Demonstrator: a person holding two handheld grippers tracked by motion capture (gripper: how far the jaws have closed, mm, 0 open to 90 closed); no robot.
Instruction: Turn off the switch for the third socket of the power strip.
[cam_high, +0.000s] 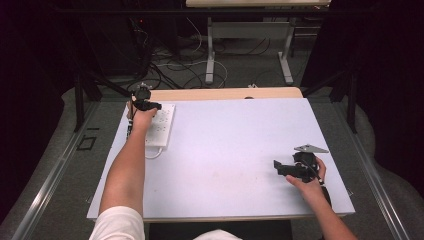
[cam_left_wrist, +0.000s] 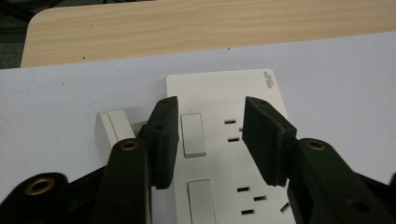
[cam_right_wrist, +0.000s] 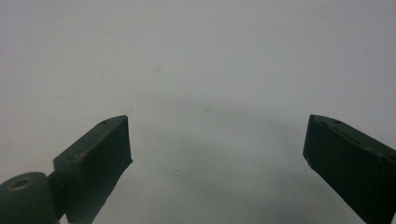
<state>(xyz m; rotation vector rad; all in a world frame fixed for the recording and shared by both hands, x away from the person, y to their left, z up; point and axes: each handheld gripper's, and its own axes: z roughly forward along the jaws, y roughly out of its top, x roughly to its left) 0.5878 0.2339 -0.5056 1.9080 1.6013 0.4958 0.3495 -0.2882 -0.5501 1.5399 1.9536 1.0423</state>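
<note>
Left gripper view looks down the left gripper (cam_left_wrist: 210, 140), whose two black jaws stand apart with nothing between them, poised over the flat white plastic power strip (cam_left_wrist: 224, 154). One jaw hangs beside a white rocker switch (cam_left_wrist: 193, 135); the other hangs over a set of socket slots (cam_left_wrist: 229, 130). Whether the tips touch the strip's face is hard to tell from this angle. A small white block (cam_left_wrist: 112, 128) sits against the strip's edge, perhaps a plug.

In the high view the strip (cam_high: 161, 125) lies at the far left of the pale lilac table mat (cam_high: 235, 150), under the person's left hand (cam_high: 141, 117). The right gripper (cam_high: 282, 169) rests well apart, near the right front of the mat, its jaws (cam_right_wrist: 215, 154) spread wide over bare surface, holding nothing.

My guess is a switch press comes next. A jaw landing off-centre could slip onto the slots, or push the light strip across the smooth mat, since nothing steadies it.

Counted: one strip, two grippers, two switches visible, two socket groups visible, one block.
</note>
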